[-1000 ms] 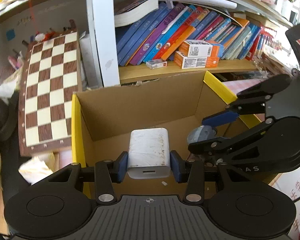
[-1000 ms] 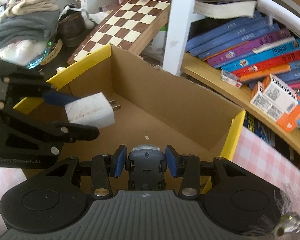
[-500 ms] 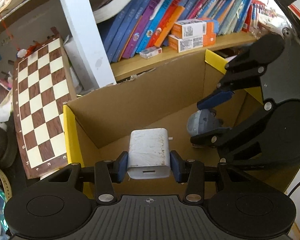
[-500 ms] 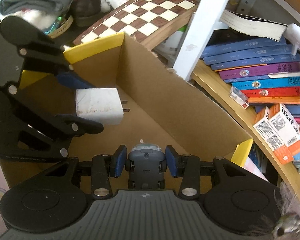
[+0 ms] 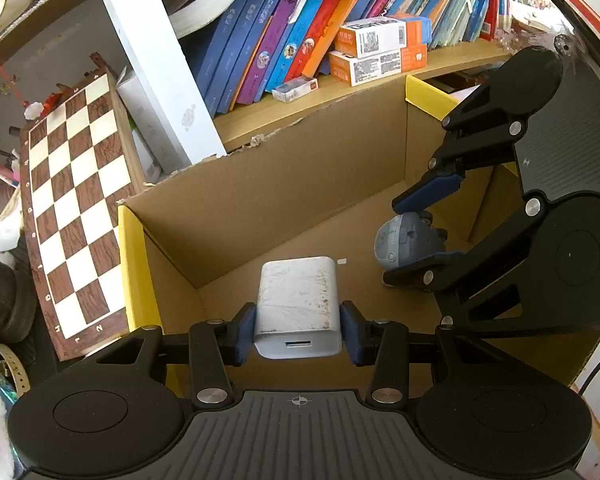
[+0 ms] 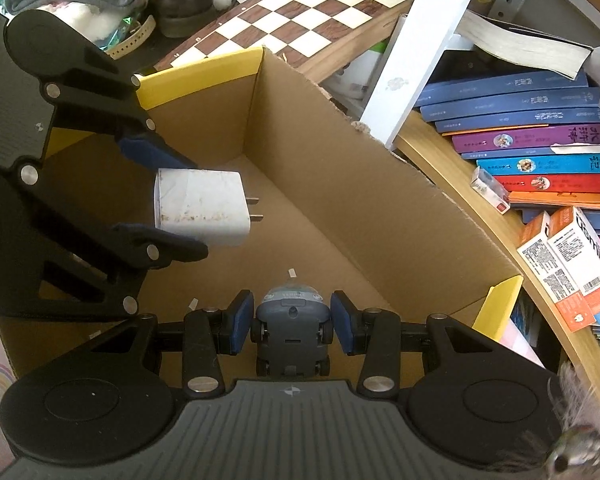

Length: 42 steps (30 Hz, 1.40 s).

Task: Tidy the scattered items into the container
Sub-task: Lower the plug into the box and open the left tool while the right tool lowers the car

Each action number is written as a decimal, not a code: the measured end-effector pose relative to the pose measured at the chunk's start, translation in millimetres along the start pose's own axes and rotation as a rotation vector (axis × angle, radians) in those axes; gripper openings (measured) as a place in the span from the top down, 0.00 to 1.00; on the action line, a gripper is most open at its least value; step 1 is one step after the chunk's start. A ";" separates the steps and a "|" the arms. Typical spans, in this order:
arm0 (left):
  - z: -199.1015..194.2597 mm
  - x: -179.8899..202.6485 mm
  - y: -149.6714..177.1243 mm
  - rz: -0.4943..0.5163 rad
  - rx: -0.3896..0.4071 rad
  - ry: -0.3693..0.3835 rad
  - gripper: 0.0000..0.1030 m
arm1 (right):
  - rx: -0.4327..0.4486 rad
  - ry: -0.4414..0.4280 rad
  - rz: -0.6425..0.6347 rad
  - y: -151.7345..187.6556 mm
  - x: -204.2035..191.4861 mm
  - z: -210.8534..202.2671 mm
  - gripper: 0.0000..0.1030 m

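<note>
My left gripper (image 5: pixel 298 330) is shut on a white wall charger (image 5: pixel 298 308) and holds it above the open cardboard box (image 5: pixel 268 184) with yellow flaps. The charger also shows in the right wrist view (image 6: pixel 200 212), prongs pointing right. My right gripper (image 6: pixel 292 324) is around a grey-blue toy car (image 6: pixel 292 320), with a small gap between each pad and the car, inside the box (image 6: pixel 380 200). The car also shows in the left wrist view (image 5: pixel 408 240) between the right gripper's fingers (image 5: pixel 428 196).
A bookshelf with books (image 5: pixel 300 28) and orange-white cartons (image 5: pixel 376 52) stands behind the box. A chessboard (image 5: pixel 72 200) leans at the left. Clothes and a shoe (image 6: pixel 184 0) lie beyond it. Small paper scraps (image 6: pixel 291 273) lie on the box floor.
Both grippers have moved down into the box. The right gripper's pads have parted slightly from the toy car. The left gripper still grips the charger.
</note>
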<state>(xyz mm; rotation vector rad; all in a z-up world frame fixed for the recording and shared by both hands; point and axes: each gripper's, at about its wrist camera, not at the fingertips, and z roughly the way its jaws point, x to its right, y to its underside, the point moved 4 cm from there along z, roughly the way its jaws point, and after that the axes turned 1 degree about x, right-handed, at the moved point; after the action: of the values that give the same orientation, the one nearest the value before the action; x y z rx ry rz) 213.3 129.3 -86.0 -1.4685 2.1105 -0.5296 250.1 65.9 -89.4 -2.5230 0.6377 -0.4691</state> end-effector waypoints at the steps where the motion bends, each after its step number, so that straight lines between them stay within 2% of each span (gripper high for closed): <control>1: 0.1 0.1 0.0 0.001 -0.002 0.000 0.58 | -0.001 0.000 -0.001 0.0 -0.1 0.2 0.61; 32: 2.6 -0.4 -0.1 -0.004 -0.005 -0.010 0.56 | -0.008 0.010 0.002 0.8 2.3 1.6 0.60; 34: 2.2 -0.2 0.1 -0.004 -0.004 -0.011 0.56 | -0.011 0.015 0.003 0.9 2.7 1.5 0.58; 37: 0.7 -0.3 0.3 -0.002 -0.001 -0.020 0.54 | -0.011 0.035 0.006 0.7 5.2 0.6 0.49; 39: -1.3 -1.6 0.4 -0.006 0.004 -0.035 0.46 | -0.008 0.049 0.008 1.0 7.0 -1.0 0.41; 42: -5.9 -5.6 0.6 -0.023 0.016 -0.047 0.40 | 0.000 0.053 0.021 1.1 8.9 -6.0 0.38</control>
<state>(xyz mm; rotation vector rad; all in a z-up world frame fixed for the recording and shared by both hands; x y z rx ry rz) 210.9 134.9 -80.7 -1.4842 2.0510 -0.5141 254.5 58.3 -83.3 -2.5087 0.6827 -0.5303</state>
